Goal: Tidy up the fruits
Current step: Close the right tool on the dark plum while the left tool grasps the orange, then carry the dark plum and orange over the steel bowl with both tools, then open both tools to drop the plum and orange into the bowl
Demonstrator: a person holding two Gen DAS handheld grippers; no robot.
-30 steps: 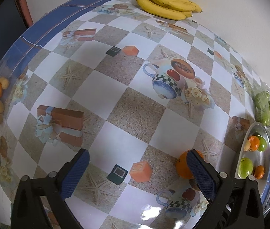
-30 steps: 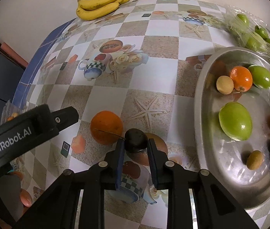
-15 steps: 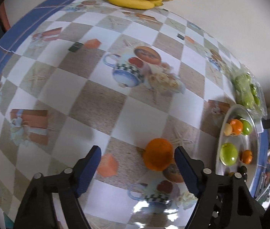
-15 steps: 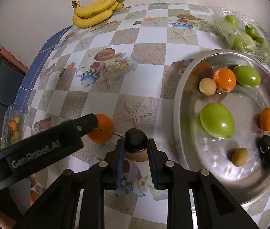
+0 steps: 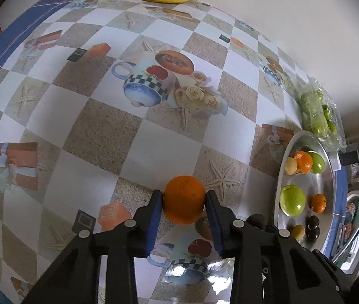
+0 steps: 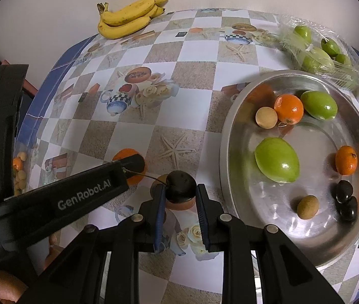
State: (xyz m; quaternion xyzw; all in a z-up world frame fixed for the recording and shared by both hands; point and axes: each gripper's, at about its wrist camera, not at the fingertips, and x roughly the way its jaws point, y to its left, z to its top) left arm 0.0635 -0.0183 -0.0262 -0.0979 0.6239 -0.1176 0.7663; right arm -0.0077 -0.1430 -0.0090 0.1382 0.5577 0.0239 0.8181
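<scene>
A large orange [image 5: 183, 210] rests on the checked tablecloth. My left gripper [image 5: 184, 198] points down over it, its jaws closing, and both blue pads touch the orange's sides. In the right wrist view that orange [image 6: 125, 154] shows partly behind the left gripper's black finger [image 6: 128, 167]. My right gripper [image 6: 180, 192] is shut on a dark round fruit [image 6: 180, 186] with a thin stem, held just left of the steel tray [image 6: 223, 152]. The tray holds two green fruits, two small oranges, tan fruits and two dark fruits.
A bunch of bananas [image 6: 126, 17] lies by the far wall. A clear bag of green fruits [image 6: 316, 53] sits behind the tray. Another bag of small fruits [image 6: 18, 172] lies at the table's left edge. The tray's rim [image 5: 284, 157] is right of the orange.
My left gripper moved across the table to the orange and its wide jaws closed in onto the fruit's sides. The right gripper kept still with the dark fruit.
</scene>
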